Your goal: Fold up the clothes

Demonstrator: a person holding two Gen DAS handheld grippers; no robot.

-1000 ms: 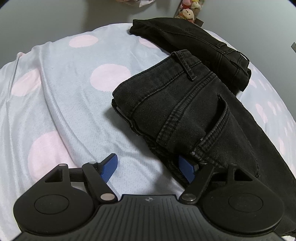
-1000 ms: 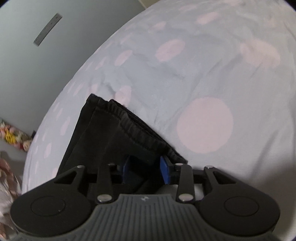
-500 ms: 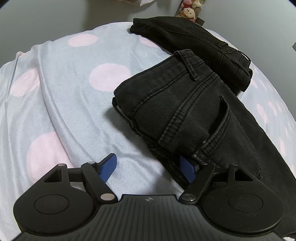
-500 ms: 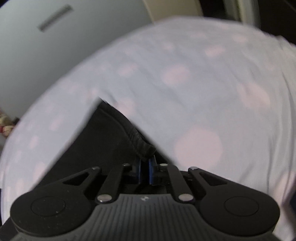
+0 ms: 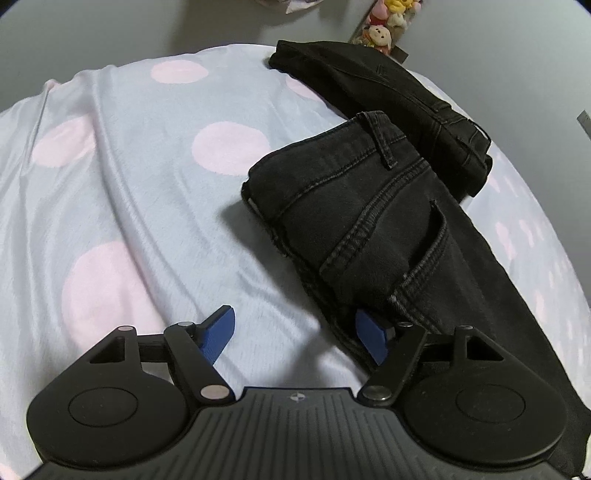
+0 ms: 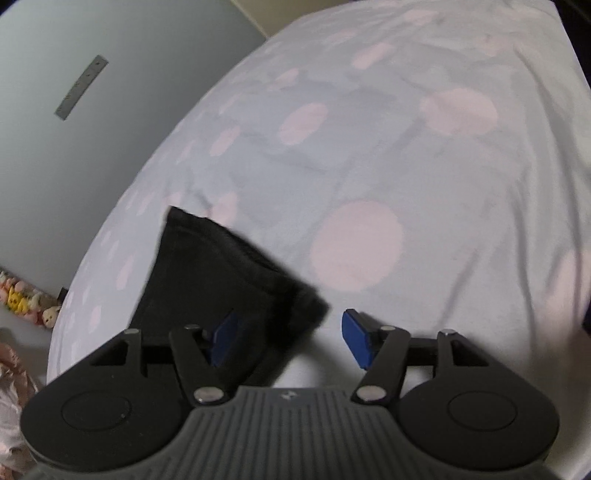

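Black jeans lie on the dotted bedsheet with the waist part folded over the legs, back pocket up. My left gripper hovers just before them, jaws wide and closing a little. Its right pad sits at the jeans' near edge, and only sheet lies between the pads. In the right wrist view the jeans' leg end rests on the sheet. My right gripper is opening. The hem corner lies between the pads, nearer the left pad, and neither pad presses it.
A second folded black garment lies behind the jeans near the bed's far edge. Plush toys stand on the grey floor beyond, also seen as plush toys at the left. The sheet spreads wide to the right.
The right gripper closed on the leg hem half a second ago and has now opened and let it go, and the hem lies on the sheet. The left view barely differs.
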